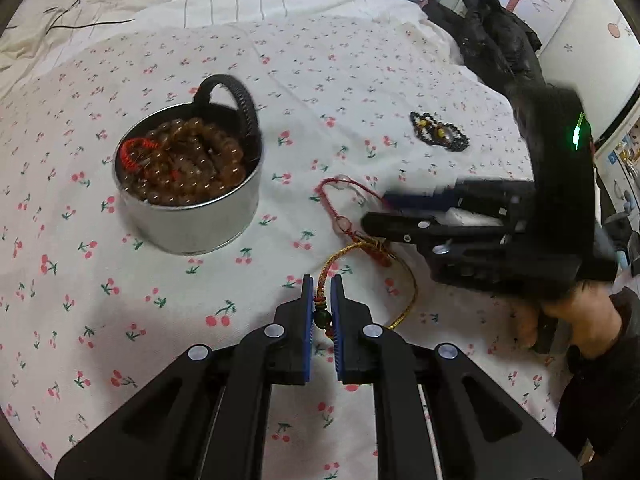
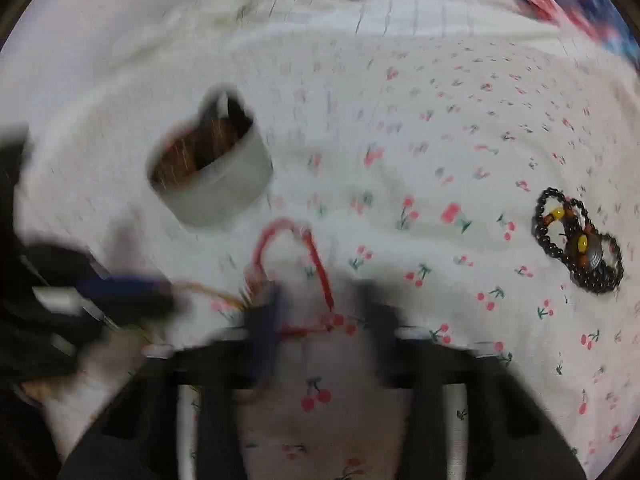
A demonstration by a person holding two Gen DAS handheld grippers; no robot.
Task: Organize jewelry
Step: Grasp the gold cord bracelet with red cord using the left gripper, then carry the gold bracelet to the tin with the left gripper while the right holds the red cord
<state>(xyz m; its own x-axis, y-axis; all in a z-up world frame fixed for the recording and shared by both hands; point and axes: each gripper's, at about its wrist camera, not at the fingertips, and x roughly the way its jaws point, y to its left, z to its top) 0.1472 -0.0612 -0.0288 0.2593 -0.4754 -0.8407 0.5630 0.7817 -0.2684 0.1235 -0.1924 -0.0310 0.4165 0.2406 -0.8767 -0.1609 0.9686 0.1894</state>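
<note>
A round metal tin (image 1: 192, 216) with a black handle holds brown bead strings; it also shows blurred in the right wrist view (image 2: 224, 184). My left gripper (image 1: 322, 292) has its jaws narrowly apart around a gold-and-red cord bracelet with a green bead (image 1: 324, 316). My right gripper (image 2: 324, 312) is open, over a red cord bracelet (image 2: 316, 264), which also shows in the left wrist view (image 1: 340, 200). A black bead bracelet (image 2: 580, 248) lies to the right; it also shows in the left wrist view (image 1: 438, 134).
Everything lies on a white cherry-print sheet (image 1: 160, 320) on a bed. Dark clothing (image 1: 496, 40) lies at the far right. A cream blanket and a thin black cable (image 1: 100, 0) lie at the back.
</note>
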